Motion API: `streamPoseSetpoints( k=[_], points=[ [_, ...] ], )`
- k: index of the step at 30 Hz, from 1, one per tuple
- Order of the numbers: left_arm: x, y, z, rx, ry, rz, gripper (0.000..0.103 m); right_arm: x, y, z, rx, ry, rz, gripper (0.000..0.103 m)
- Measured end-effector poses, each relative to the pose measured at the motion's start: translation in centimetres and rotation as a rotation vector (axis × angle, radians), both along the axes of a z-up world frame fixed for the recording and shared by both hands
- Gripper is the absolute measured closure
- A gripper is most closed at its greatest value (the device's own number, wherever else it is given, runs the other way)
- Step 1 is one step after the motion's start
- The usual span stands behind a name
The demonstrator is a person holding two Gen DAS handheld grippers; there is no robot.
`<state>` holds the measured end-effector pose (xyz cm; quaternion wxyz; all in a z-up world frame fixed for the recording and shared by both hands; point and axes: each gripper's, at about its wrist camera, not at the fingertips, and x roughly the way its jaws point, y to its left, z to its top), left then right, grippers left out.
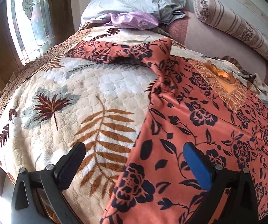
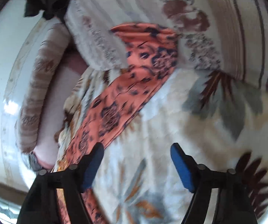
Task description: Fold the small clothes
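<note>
An orange garment with dark flowers (image 1: 199, 130) is lying spread over a leaf-patterned blanket (image 1: 78, 93) on the bed, filling the right half of the left wrist view, one sleeve reaching toward the upper middle. The left tool (image 1: 134, 158) is hovering above the garment's lower edge, its jaws standing wide with nothing between them. In the blurred right wrist view the garment's sleeve (image 2: 134, 74) is running from lower left to upper centre, and the right tool (image 2: 136, 158) is hanging over bare blanket, jaws apart and gripping nothing.
</note>
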<state>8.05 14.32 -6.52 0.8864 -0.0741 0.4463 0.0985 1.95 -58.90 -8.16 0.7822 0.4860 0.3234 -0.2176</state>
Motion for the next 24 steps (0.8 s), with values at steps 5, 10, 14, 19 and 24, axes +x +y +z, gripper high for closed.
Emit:
streamPoseSetpoints(
  k=[5, 10, 14, 19, 24],
  points=[
    [2.0, 1.0, -1.1, 0.028, -0.002, 0.027, 0.000, 3.1, -6.2, -0.3, -0.125, 0.078, -0.046, 0.040],
    [3.7, 1.1, -1.6, 0.036, -0.020, 0.025, 0.000, 7.2, -8.1, -1.2, -0.212, 0.186, -0.077, 0.063],
    [4.2, 1.6, -2.1, 0.034, -0.043, 0.021, 0.000, 8.5, -9.3, -1.6, -0.245, 0.224, -0.176, 0.068],
    [4.2, 3.6, -3.0, -0.038, -0.034, 0.058, 0.000, 10.4, -8.1, 1.2, -0.362, 0.218, -0.134, 0.096],
    [3.8, 4.3, -2.4, -0.109, -0.069, 0.087, 0.000, 14.9, -0.8, 11.3, -0.550, 0.029, 0.093, 0.096]
  ],
)
